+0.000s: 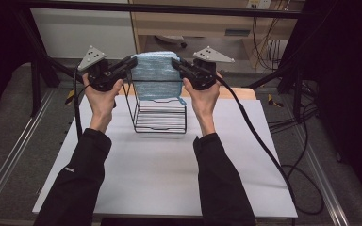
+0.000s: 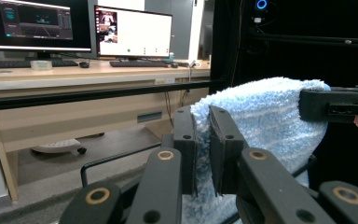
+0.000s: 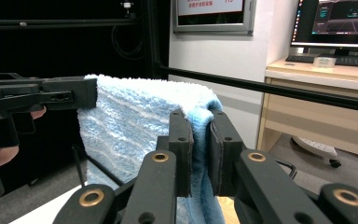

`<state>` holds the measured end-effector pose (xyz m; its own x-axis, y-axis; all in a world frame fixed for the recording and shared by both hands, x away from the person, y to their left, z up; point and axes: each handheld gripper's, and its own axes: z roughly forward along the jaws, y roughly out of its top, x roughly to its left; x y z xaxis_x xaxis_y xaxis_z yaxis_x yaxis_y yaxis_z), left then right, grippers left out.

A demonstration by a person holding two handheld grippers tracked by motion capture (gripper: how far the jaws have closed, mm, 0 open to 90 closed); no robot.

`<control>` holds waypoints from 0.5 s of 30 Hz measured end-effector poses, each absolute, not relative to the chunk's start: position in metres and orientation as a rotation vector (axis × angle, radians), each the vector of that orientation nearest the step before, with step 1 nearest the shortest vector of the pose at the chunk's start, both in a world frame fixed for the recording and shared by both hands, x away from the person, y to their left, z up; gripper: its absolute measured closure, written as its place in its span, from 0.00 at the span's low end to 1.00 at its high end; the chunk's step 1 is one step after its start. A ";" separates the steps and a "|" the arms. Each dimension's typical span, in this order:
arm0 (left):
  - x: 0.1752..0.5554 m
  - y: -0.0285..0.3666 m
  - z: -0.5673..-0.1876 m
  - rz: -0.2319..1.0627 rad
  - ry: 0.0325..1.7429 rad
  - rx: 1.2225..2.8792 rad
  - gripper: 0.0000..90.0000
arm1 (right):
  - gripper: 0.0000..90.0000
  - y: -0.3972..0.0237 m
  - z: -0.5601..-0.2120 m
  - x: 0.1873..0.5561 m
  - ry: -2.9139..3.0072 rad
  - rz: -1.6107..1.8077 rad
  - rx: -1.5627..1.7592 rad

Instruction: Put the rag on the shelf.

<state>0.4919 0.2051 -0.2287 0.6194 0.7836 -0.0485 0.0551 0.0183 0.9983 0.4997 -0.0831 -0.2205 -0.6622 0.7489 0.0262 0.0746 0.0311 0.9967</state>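
- The left claw (image 1: 131, 62) pinches the left top corner of the blue towel (image 1: 154, 73); in the left gripper view its jaws are pressed on the fluffy edge (image 2: 205, 140).
- The right claw (image 1: 175, 63) pinches the opposite top corner, with cloth bunched between its pads (image 3: 200, 140).
- Judgement: gripping both corners at equal height keeps the towel spread flat and taut, so it hangs as a sheet instead of bunching.
- The towel is held in the air directly above the black wire rack (image 1: 160, 115), its lower edge hanging within the upper frame (contact with the wires cannot be confirmed). This placement suggests draping over the rack's top bar.
- The rack stands at the far middle of the tabletop (image 1: 160, 174), a white sheet with a wooden edge visible at the far side.
- Room: dark metal framing surrounds the station; black cables (image 1: 264, 141) trail off the right side to the floor.
- Beyond, a wooden desk (image 2: 74, 74) carries monitors (image 2: 133, 30) and keyboards.
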 end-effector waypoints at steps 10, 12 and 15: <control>0.483 0.209 -0.233 0.645 0.728 1.497 0.91 | 0.90 -0.084 -0.223 0.490 1.828 1.657 0.801; 0.480 0.209 -0.232 0.651 0.716 1.517 0.91 | 0.90 -0.085 -0.224 0.488 1.839 1.650 0.797; 0.477 0.208 -0.232 0.640 0.706 1.529 0.91 | 0.90 -0.087 -0.225 0.487 1.852 1.646 0.794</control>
